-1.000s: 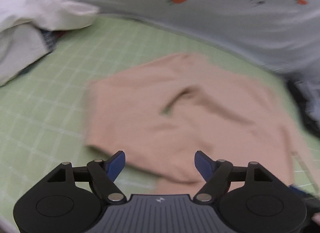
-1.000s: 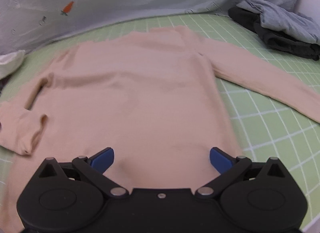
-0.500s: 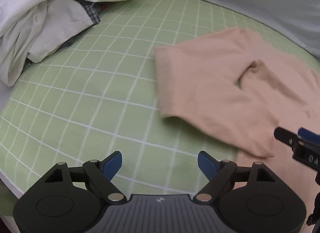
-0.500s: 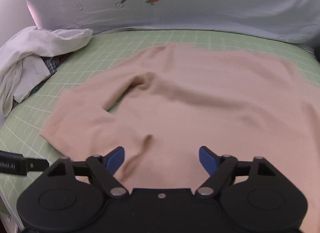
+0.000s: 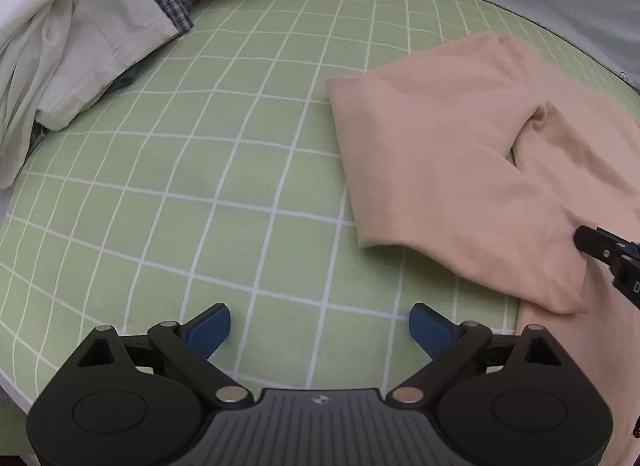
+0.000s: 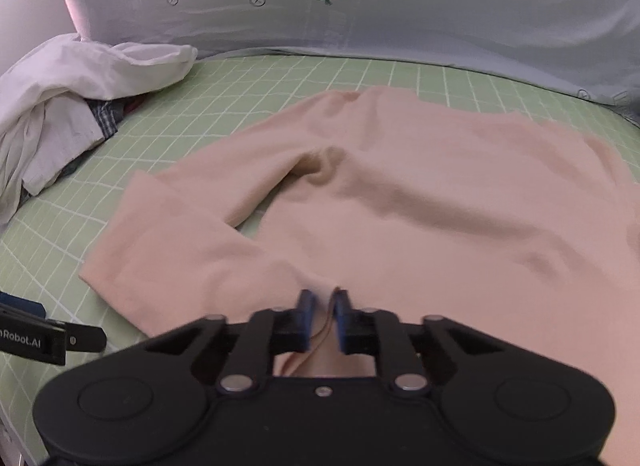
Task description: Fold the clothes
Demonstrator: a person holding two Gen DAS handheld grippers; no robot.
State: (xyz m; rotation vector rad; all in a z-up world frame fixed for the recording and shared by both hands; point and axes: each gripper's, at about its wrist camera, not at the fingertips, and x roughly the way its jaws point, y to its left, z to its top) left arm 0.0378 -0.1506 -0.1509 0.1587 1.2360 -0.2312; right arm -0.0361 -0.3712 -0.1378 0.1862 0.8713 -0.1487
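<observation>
A peach long-sleeved top point(image 6: 420, 193) lies spread on the green grid mat point(image 5: 224, 185). Its left sleeve point(image 5: 440, 169) is bent back toward the body. In the right wrist view my right gripper point(image 6: 321, 306) is shut on a pinch of the top's fabric near the sleeve end. Part of that gripper point(image 5: 608, 258) also shows at the right edge of the left wrist view, on the sleeve. My left gripper point(image 5: 318, 330) is open over bare mat, left of the sleeve, with nothing between its fingers. Its side point(image 6: 44, 340) shows at the lower left of the right wrist view.
A heap of white cloth point(image 5: 68, 37) with a checked garment point(image 5: 172, 9) under it lies at the far left. A pale blue sheet with carrot prints point(image 6: 360, 5) rises behind the mat. The mat's near left edge point(image 5: 12, 382) drops off.
My right gripper has closed on the top's fabric; it was open half a second ago. My left gripper has swung left off the top, over bare mat.
</observation>
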